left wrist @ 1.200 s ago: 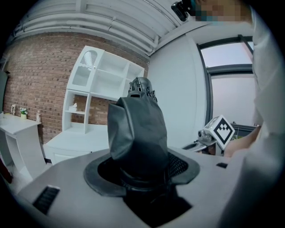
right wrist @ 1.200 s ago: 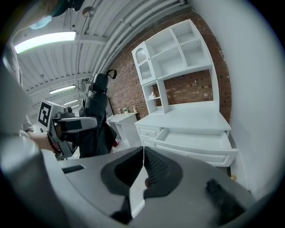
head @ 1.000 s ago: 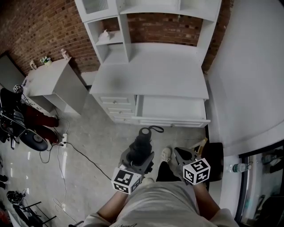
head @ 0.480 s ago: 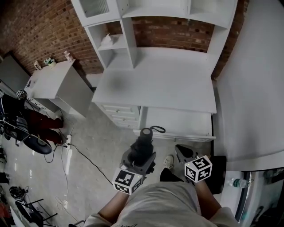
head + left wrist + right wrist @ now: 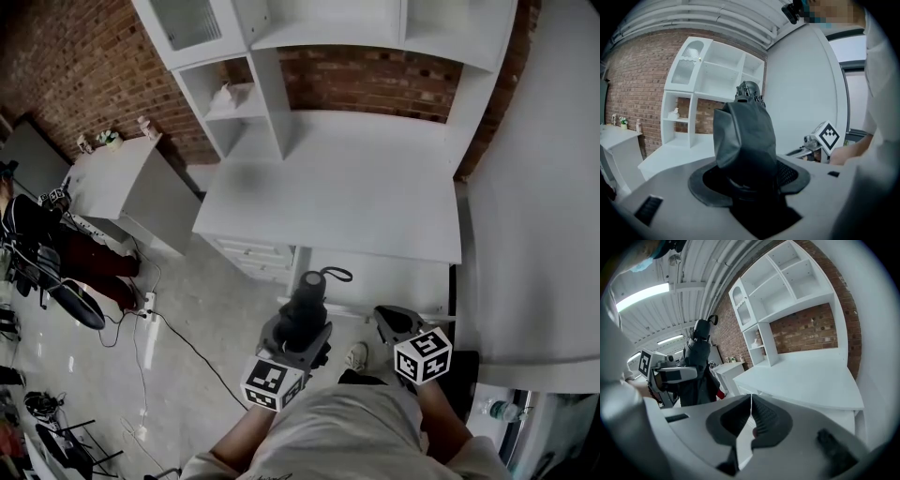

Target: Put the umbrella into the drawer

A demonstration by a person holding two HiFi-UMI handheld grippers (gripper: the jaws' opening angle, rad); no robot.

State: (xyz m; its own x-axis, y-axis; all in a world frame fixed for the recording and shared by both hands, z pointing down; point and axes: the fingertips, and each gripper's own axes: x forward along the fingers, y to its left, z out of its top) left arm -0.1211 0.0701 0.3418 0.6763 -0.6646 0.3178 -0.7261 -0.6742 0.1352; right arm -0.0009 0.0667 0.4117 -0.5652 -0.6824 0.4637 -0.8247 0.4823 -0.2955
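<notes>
Brick wall (image 5: 375, 80) behind, white table (image 5: 328, 206) with shelves (image 5: 234, 98) ahead, drawer (image 5: 394, 281) pulled out under its front edge. Folded umbrella (image 5: 307, 298) clamped upright in the left gripper's (image 5: 296, 339) wide-set jaws, short of the drawer, over the floor (image 5: 206, 309). Could catch its strap loop (image 5: 335, 274) or knock the table edge if lowered too soon, given the half-covered drawer mouth. Right gripper (image 5: 392, 319) empty, jaws pressed together. Both held low, side by side, tipped slightly down.

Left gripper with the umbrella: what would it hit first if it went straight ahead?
Probably the open drawer under the white desk; the umbrella in the left gripper would touch first. Depth is unclear.
</notes>
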